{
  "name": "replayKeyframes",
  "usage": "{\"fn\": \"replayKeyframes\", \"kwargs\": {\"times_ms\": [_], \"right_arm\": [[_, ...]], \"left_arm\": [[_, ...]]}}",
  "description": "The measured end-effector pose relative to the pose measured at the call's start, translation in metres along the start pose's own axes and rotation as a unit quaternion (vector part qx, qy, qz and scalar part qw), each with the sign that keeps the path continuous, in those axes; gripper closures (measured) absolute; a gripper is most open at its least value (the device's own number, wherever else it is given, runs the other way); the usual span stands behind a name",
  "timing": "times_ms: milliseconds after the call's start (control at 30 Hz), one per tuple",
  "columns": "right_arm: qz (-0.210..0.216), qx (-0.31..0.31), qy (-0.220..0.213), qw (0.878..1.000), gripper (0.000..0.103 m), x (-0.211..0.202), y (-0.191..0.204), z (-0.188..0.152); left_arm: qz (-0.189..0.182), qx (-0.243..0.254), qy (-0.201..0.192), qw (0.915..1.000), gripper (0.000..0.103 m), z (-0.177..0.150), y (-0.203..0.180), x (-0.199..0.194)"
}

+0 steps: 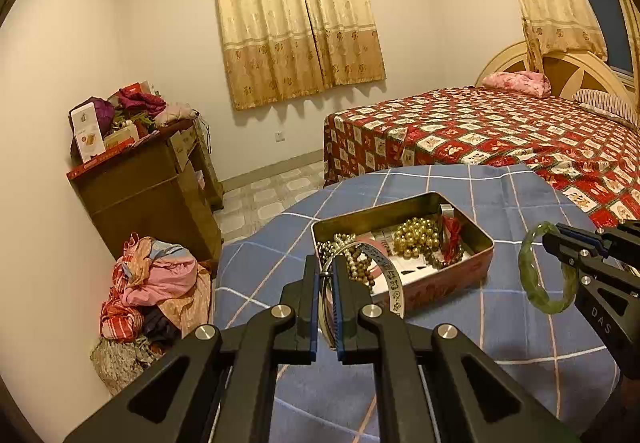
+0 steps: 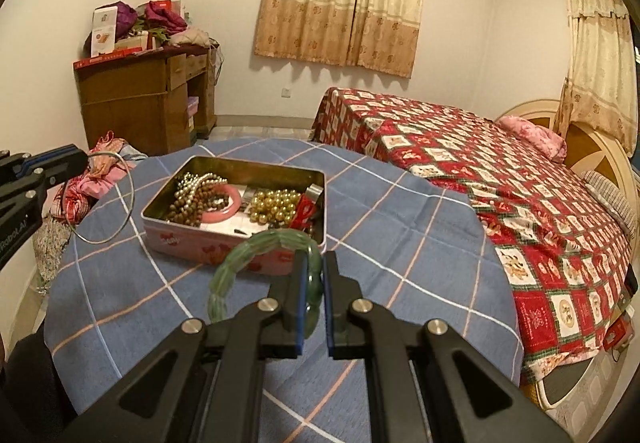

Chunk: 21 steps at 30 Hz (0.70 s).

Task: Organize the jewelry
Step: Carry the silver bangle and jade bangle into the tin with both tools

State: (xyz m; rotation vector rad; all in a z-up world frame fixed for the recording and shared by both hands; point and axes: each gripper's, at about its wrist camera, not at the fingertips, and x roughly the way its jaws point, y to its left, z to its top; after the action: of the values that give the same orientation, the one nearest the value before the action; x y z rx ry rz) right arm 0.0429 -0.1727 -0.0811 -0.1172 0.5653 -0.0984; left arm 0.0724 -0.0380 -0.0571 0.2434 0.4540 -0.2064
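Note:
A pink tin box (image 1: 452, 275) (image 2: 192, 239) stands open on the blue checked tablecloth. It holds gold beads (image 1: 416, 239) (image 2: 276, 205), brown bead strings (image 2: 196, 203), a pink bangle (image 2: 224, 213) and a red tassel (image 2: 304, 211). My left gripper (image 1: 327, 275) is shut on a thin silver wire bangle (image 1: 325, 319) (image 2: 130, 195), held above the table left of the box. My right gripper (image 2: 315, 263) is shut on a green jade bangle (image 2: 256, 247) (image 1: 532, 275), held in front of the box.
The round table (image 2: 400, 243) has its edge close behind the box. A bed with a red patterned cover (image 2: 500, 179) stands to the right. A wooden dresser (image 1: 152, 187) and a heap of clothes (image 1: 156, 283) are on the left.

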Motion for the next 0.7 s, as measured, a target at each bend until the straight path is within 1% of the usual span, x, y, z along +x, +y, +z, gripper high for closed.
{"fn": "replayKeyframes", "kwargs": {"times_ms": [300, 533, 700], "right_arm": [[-0.01, -0.005, -0.016, 1.0, 0.095, 0.006, -0.004, 0.021], [-0.008, 0.002, -0.017, 1.0, 0.095, 0.018, -0.006, 0.036], [-0.009, 0.003, -0.015, 1.0, 0.095, 0.025, -0.007, 0.041]], "left_arm": [[0.009, 0.0, -0.011, 0.9999, 0.098, 0.019, 0.002, 0.013], [0.009, 0.003, -0.006, 0.9999, 0.098, 0.03, 0.001, 0.032], [0.008, 0.001, 0.002, 1.0, 0.098, 0.032, 0.003, 0.044]]}}
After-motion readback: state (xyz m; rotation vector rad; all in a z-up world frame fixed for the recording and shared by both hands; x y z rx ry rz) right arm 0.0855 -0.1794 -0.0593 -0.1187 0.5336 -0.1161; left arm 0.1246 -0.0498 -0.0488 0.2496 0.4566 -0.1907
